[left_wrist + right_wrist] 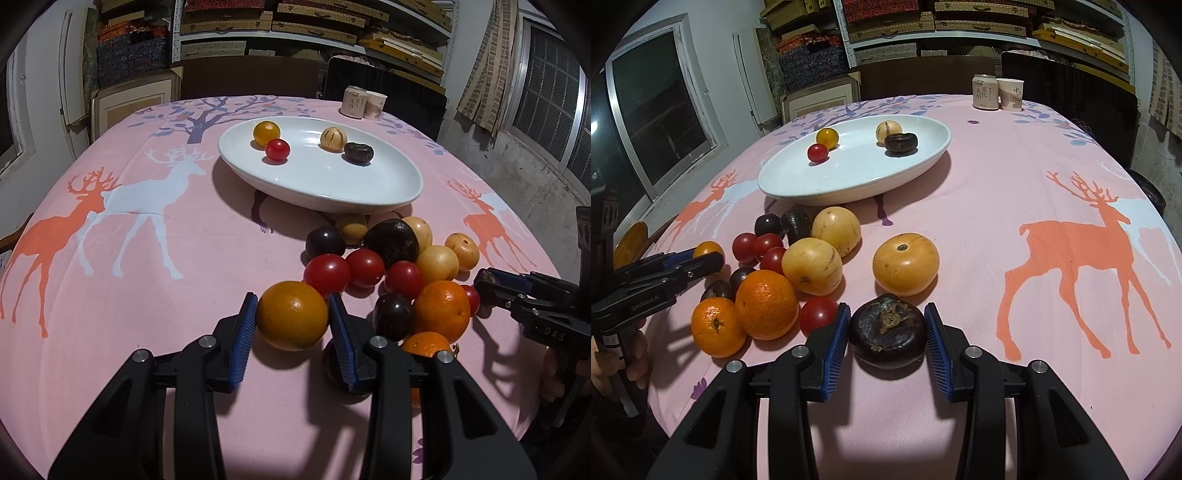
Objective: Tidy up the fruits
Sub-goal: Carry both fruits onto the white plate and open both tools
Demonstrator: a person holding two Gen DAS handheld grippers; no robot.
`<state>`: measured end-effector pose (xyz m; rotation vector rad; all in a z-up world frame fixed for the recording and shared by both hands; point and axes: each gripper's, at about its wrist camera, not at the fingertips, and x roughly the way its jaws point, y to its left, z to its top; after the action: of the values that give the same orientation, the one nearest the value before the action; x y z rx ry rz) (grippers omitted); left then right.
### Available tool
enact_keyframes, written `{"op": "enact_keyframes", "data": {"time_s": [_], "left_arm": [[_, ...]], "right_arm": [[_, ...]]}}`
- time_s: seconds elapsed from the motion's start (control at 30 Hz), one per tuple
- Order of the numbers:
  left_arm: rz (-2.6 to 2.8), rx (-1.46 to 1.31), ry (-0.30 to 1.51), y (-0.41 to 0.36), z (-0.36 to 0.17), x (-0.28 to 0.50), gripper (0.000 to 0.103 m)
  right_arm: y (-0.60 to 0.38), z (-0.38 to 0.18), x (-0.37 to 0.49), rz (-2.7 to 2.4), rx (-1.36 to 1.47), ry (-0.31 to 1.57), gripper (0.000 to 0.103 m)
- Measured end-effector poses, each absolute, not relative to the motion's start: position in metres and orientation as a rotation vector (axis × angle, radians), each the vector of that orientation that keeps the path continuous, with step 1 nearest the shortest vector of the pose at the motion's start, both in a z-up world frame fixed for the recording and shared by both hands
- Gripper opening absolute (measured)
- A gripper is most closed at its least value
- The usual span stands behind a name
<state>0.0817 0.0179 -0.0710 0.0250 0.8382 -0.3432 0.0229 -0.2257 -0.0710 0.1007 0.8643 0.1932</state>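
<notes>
Left gripper point(291, 325): jaws narrowed onto the yellow-orange citrus point(291, 320), both blue ribbed pads touching its flanks at the widest girth; fruit sits low on the pink tablecloth point(147, 295) and appears not yet lifted. Judged firm-skinned, moderately heavy and round, so liable to roll out if gripped above or below the equator; present hold across the middle looks sound.

Right gripper point(886, 332): jaws drawn in around the dark flattened fruit point(887, 330), left pad touching or nearly so, a sliver of gap visible at the right pad (contact on that side cannot be confirmed). Skin looks wrinkled and possibly soft; judged to bruise under hard squeeze. Best taken across its broad sides, stem scar upward, with light pressure.

The white oval dish point(369, 199) lies well ahead of both grippers, already carrying four small fruits. Loose pile of tomatoes, oranges and pale yellow fruit sits between the two grippers, crowding each one's inner finger
</notes>
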Motion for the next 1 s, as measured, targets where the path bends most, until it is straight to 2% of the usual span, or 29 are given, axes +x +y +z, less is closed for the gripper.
{"op": "enact_keyframes", "data": {"time_s": [0.27, 0.57, 0.77, 1.0], "left_arm": [[-0.336, 0.014, 0.829, 0.029, -0.065, 0.073, 0.039], [-0.355, 0.027, 0.74, 0.033, -0.017, 0.075, 0.039], [-0.387, 0.092, 0.733, 0.004, -0.002, 0.112, 0.039], [-0.402, 0.148, 0.771, -0.032, -0.011, 0.183, 0.039]], "right_arm": [[-0.23, -0.05, 0.005, 0.217, 0.112, 0.815, 0.041], [-0.248, -0.01, 0.009, 0.219, 0.128, 0.735, 0.041], [-0.243, 0.016, 0.043, 0.238, 0.095, 0.699, 0.041], [-0.236, 0.03, 0.121, 0.27, 0.134, 0.729, 0.041]]}}
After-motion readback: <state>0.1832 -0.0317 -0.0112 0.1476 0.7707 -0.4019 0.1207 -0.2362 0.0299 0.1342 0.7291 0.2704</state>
